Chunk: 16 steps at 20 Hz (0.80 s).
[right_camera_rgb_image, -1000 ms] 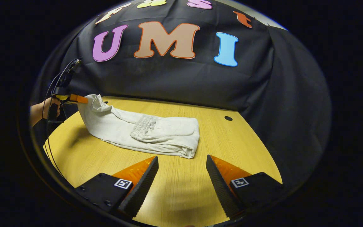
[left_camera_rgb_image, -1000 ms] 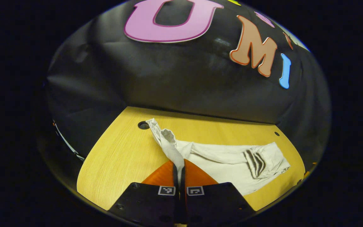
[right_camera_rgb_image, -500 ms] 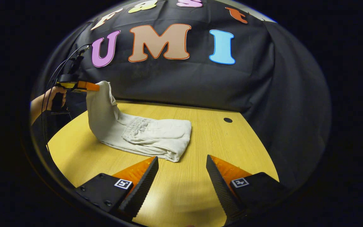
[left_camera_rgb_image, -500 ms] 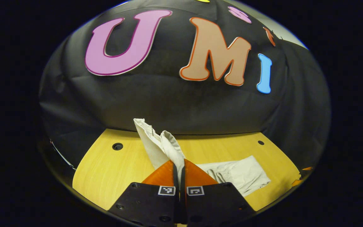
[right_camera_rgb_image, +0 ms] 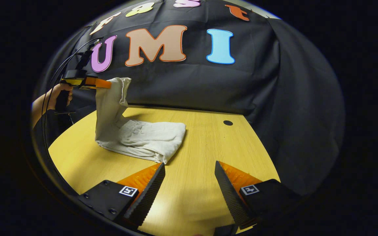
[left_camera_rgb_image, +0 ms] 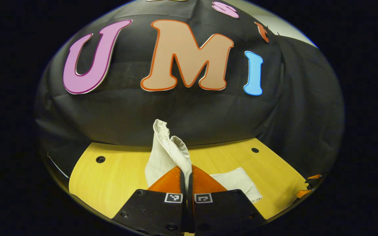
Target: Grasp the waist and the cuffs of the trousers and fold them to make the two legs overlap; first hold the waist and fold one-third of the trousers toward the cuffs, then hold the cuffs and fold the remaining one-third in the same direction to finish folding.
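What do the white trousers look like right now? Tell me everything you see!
The off-white cloth trousers look soft and wrinkly. Most of them lie folded in a flat bundle on the yellow wooden table, with a gathered, ribbed band showing on top. One end is lifted high off the table, hanging like a floppy sheet from the left gripper, which is shut on a bunched corner. The right gripper is open, above the table near the bundle, not touching them.

Pale trousers [right_camera_rgb_image: 136, 134] lie partly folded, one end lifted upright.
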Each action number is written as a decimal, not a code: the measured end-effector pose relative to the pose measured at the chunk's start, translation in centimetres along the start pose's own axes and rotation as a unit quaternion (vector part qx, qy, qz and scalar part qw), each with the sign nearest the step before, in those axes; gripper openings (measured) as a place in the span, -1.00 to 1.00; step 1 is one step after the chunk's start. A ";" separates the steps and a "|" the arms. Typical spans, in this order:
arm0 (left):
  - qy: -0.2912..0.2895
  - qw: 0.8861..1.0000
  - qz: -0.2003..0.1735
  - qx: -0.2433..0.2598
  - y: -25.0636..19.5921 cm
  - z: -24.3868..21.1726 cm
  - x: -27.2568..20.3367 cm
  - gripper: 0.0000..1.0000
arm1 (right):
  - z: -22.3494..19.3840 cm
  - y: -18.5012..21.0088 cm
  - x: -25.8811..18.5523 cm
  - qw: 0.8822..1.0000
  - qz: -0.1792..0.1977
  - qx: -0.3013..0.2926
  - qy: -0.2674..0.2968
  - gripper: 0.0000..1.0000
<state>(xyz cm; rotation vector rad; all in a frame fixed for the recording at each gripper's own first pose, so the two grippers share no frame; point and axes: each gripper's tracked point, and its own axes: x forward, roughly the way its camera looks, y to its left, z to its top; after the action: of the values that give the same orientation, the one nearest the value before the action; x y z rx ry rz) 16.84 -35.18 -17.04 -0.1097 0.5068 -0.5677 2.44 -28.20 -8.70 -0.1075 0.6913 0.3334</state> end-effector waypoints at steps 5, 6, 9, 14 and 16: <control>0.015 0.999 -0.032 0.025 -6.2 -1.2 1.9 -0.99 | -0.9 -2.6 -0.5 1.000 0.006 0.004 0.004 0.96; 0.016 0.999 -0.039 0.032 -7.4 -1.7 2.2 -1.00 | -1.0 -3.1 -0.5 1.000 0.006 0.002 0.005 0.96; 0.019 0.996 -0.065 0.056 -12.0 -2.9 3.6 -1.00 | -1.3 -4.7 -0.6 1.000 0.008 -0.001 0.004 0.96; 0.050 0.991 -0.097 0.083 -17.4 -7.8 5.2 -1.00 | -2.2 -7.1 -1.0 1.000 0.002 0.009 0.006 0.96; 0.062 0.989 -0.101 0.083 -18.6 -10.1 5.4 -1.00 | -2.5 -8.0 -1.1 1.000 -0.002 0.011 0.007 0.96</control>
<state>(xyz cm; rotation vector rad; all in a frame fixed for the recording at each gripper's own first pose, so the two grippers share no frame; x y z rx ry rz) 6.83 -53.33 -23.76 0.0344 0.5702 -0.8162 2.84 -36.58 -10.04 -0.0911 0.7088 0.3211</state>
